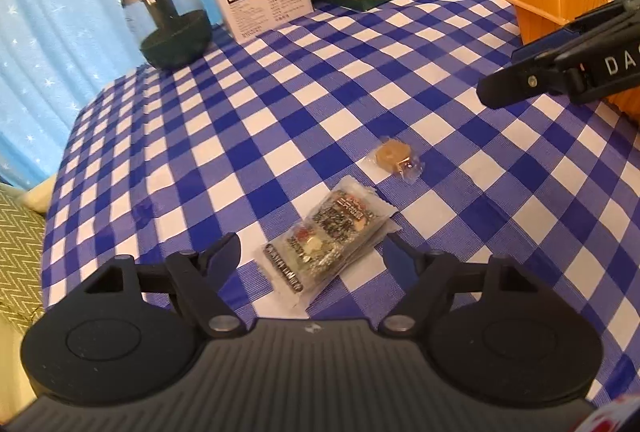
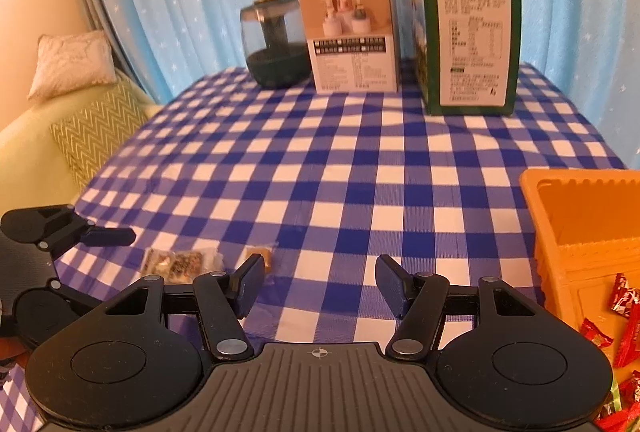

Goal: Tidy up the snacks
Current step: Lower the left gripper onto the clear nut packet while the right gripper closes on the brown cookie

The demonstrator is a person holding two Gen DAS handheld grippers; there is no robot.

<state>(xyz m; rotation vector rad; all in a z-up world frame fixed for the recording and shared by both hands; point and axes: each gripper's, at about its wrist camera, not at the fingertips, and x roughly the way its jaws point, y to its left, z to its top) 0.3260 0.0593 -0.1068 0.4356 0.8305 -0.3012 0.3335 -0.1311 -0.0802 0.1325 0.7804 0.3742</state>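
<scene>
A flat clear-wrapped snack packet [image 1: 330,238] lies on the checked tablecloth between the tips of my open left gripper [image 1: 310,252]. A small wrapped brown candy [image 1: 396,158] lies just beyond it. Both also show in the right wrist view: the packet [image 2: 180,262] and the candy [image 2: 260,256]. My right gripper [image 2: 320,284] is open and empty, hovering over the cloth left of the orange basket [image 2: 580,216]. Red-wrapped candies [image 2: 624,316] lie in the basket's near compartment. The right gripper's side shows in the left wrist view [image 1: 560,68].
At the table's far edge stand a dark glass humidifier [image 2: 276,44], a white-and-tan box [image 2: 352,36] and a green carton [image 2: 472,40]. A blue star curtain hangs behind. A sofa with a cushion [image 2: 72,64] is off the left edge.
</scene>
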